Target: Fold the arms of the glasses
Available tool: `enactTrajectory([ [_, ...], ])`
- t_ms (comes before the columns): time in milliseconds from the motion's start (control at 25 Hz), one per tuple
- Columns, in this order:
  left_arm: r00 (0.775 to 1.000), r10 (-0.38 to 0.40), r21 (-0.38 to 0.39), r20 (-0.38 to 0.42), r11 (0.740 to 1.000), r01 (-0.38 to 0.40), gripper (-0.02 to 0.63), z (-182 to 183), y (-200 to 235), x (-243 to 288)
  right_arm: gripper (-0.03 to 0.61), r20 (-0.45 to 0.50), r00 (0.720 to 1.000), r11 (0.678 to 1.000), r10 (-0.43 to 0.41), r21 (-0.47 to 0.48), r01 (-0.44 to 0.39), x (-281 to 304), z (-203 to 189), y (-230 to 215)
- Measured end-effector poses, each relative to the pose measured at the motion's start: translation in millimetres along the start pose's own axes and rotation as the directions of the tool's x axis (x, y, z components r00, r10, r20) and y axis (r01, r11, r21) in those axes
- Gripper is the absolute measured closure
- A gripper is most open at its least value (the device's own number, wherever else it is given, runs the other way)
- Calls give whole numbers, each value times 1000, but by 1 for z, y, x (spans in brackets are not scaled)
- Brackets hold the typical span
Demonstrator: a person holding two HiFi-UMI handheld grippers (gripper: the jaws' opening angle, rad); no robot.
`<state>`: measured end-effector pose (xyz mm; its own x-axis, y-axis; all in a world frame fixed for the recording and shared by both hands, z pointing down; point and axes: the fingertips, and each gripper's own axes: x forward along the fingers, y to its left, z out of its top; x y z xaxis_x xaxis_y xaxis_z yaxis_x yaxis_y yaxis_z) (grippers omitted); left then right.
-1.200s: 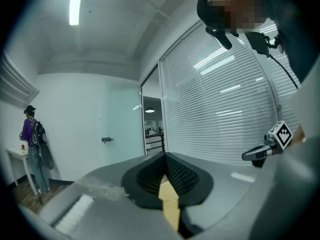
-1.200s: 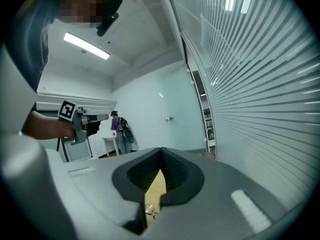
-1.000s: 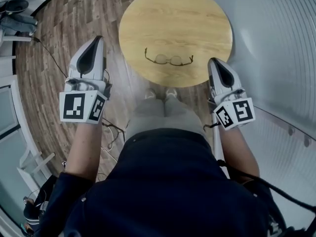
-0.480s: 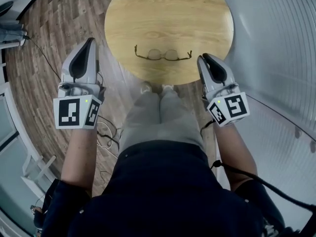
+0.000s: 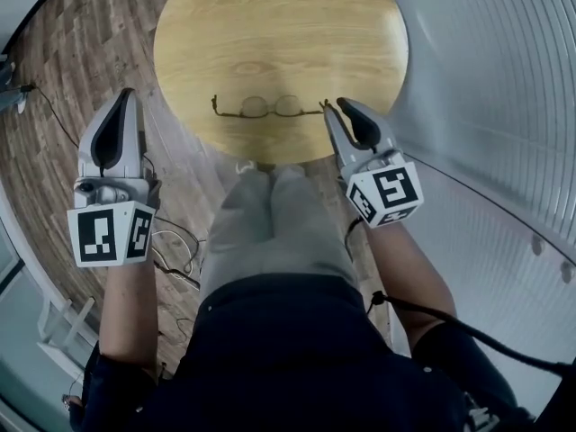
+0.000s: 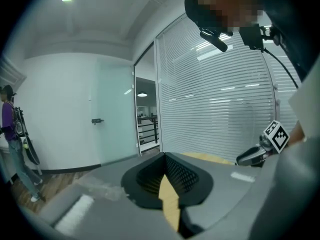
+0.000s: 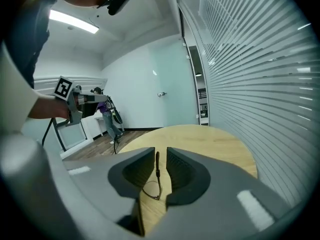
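We have folded nothing yet: the right gripper [image 7: 159,155] has just been opening, one arm [image 7: 157,168] of the glasses [image 5: 270,107] loose between its jaws; the left gripper [image 6: 163,157] is closed, empty.

Two hand-held grippers [image 5: 123,94] [image 5: 334,108], apparently one glasses [image 5: 270,107]

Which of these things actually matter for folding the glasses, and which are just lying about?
For the job:
- glasses, arms unfolded, on the round table
- right gripper, whose jaws have just been opening, with a glasses arm lined up between them, not gripped
- left gripper, jaws together, empty

Just around:
- cable on the floor
- blinds
- person by the far wall
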<state>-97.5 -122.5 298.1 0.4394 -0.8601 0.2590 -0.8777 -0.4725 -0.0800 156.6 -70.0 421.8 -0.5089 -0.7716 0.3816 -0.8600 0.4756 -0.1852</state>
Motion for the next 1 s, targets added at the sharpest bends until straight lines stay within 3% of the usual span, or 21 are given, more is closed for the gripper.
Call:
enactTrajectory([
  [1000, 1000, -15, -18, -22, 1000, 14, 612, -10, 6, 6, 499, -88, 996, 999, 11, 38, -8, 14, -12, 1],
])
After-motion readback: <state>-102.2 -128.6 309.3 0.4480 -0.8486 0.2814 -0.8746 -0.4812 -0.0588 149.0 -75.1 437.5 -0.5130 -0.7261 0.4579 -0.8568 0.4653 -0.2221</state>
